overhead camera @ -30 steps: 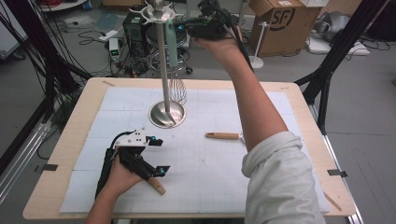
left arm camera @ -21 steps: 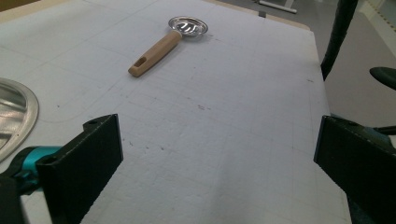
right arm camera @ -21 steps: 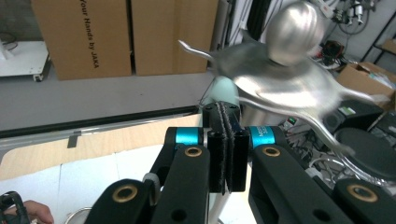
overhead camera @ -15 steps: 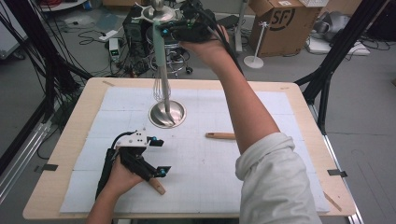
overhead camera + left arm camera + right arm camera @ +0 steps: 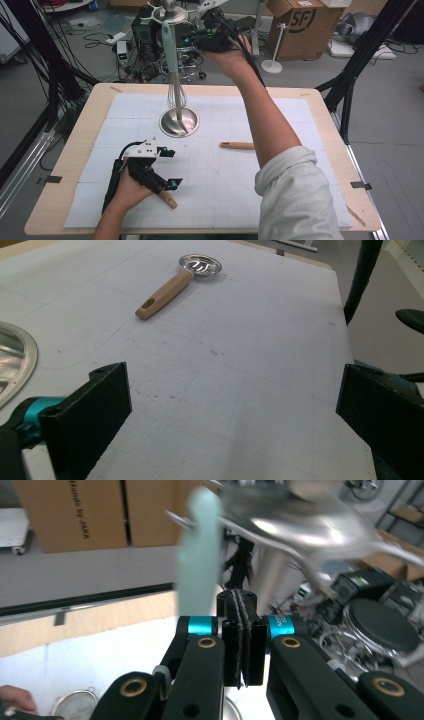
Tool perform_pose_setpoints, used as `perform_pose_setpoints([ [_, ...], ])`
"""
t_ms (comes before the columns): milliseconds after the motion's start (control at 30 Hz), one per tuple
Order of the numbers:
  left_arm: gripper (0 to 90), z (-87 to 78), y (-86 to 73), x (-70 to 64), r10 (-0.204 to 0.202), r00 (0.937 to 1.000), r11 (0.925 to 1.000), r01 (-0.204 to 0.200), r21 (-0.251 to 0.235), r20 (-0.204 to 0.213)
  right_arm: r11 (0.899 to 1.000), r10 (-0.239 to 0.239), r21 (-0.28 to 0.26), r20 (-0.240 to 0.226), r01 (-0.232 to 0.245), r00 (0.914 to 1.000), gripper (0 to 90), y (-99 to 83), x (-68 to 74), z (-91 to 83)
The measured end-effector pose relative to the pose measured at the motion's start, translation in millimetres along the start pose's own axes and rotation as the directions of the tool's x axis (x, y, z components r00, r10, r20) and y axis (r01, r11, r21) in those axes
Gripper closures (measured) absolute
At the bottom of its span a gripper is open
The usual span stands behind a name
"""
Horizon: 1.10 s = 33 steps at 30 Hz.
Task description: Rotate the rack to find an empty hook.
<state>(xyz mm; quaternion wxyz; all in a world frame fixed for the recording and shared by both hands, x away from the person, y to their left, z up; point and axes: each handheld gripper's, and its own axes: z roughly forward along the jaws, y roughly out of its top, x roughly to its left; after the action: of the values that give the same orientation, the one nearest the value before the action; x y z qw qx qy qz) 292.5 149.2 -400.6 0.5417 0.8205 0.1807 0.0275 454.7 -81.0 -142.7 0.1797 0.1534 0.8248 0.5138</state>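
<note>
In the high view the left tool (image 5: 170,167) rests low on the white mat (image 5: 290,190) at about 7 o'clock of the worktop (image 5: 75,150), the person's left hand (image 5: 127,187) wrapped round its body. Its jaws stand wide apart with nothing between them; the left gripper view shows bare mat in the gap. A short wooden handle (image 5: 168,200) lies on the mat just beside this tool, at its 5 o'clock.

Toward the middle, at 12 o'clock from the left tool, stands a metal rack with a round base (image 5: 179,121) and an upright pole. A whisk (image 5: 172,65) with a pale green handle hangs from the rack's top, wire end down, just above the base. In the right gripper view the pale handle (image 5: 199,560) rises at 11 o'clock of the tool, close beside it but not between the jaws.

At 3 o'clock of the base a wooden-handled spoon (image 5: 237,145) lies flat on the mat, well apart from both tools; the left gripper view shows its steel bowl (image 5: 200,264).

The right tool (image 5: 200,36) is held high beside the rack's top, at 3 o'clock of the whisk handle. Its jaws are pressed together, pad to pad, gripping nothing.
</note>
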Motion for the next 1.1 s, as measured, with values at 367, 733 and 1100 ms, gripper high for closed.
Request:
perform_pose_setpoints([
  [367,1.7,-0.1,-0.5,1.2,0.0,1.0,1.0,0.0,0.001,0.0,0.996,0.083,-0.04,0.096,-0.08,0.9919,89.4,-7.3,-31.0,-18.8],
  [733,1.7,-0.1,-0.4,0.3,-0.005,1.0,1.0,0.005,-0.003,0.003,0.998,0.053,-0.046,0.07,-0.05,0.9961,89.4,12.8,-26.1,-21.2],
  [1100,1.7,0.3,0.5,-0.9,0.001,1.0,1.0,-0.001,0.0,0.004,0.999,-0.007,-0.049,0.016,0.008,0.9998,89.4,23.7,1.8,-4.5],
])
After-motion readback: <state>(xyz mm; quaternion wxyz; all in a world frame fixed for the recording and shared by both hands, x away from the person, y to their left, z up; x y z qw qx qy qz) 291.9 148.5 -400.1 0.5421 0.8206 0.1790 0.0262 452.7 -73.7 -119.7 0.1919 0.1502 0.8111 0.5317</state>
